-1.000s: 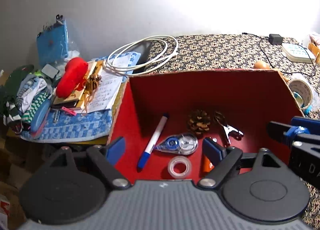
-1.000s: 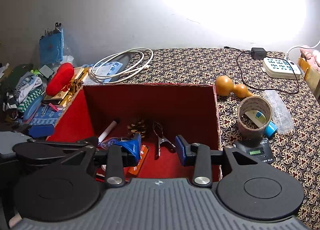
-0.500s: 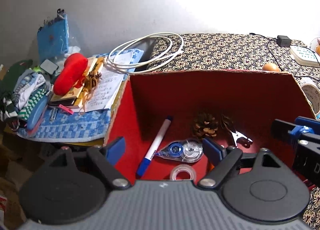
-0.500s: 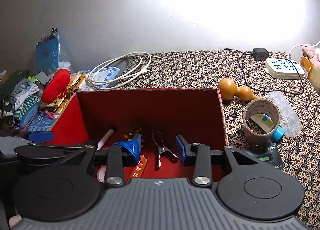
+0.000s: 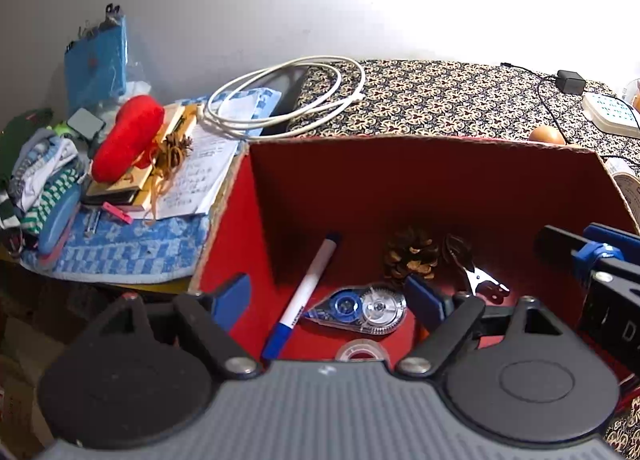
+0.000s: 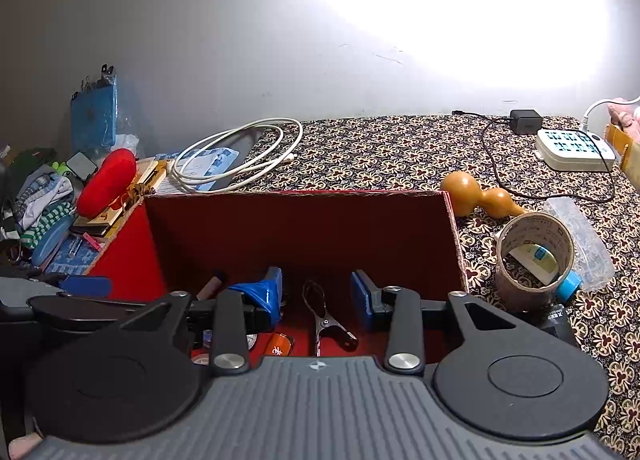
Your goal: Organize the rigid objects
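Both open tongs (image 5: 328, 296) (image 6: 316, 292) have sunk toward the box (image 6: 300, 228), metal clip (image 6: 326, 318) between the right pair

A cluttered home table: patterned tablecloth (image 6: 384, 156), folded clothes (image 5: 44, 176), power strip (image 6: 576, 148), coiled cable (image 5: 288, 96).

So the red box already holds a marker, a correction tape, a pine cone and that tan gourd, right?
Not the gourd. The right wrist view shows the gourd lying on the patterned cloth outside the red box. The marker, correction tape and pine cone are inside.
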{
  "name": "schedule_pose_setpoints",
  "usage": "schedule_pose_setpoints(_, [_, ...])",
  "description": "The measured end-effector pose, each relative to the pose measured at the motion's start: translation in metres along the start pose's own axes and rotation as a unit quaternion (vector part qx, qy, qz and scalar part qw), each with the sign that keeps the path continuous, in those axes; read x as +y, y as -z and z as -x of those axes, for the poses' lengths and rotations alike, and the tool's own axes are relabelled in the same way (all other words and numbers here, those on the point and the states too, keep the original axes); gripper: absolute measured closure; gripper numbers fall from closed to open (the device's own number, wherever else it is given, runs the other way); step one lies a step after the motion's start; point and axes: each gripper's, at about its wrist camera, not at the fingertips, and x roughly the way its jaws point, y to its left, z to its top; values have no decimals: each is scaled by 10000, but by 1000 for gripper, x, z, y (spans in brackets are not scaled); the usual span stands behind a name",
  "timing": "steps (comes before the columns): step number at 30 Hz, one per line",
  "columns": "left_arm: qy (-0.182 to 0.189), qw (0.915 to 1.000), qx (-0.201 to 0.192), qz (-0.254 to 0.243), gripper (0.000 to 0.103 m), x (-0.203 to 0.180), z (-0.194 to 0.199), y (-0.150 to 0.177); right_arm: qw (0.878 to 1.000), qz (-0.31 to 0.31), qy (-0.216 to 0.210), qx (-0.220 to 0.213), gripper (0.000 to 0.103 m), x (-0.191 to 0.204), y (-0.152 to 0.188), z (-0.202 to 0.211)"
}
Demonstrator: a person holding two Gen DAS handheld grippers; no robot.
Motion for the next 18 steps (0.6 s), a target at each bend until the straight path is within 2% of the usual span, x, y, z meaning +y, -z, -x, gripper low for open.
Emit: schedule_pose_setpoints(18, [61, 9998, 163, -15, 16, -1, -14, -1, 10000, 80, 13, -27, 82, 1, 4, -12])
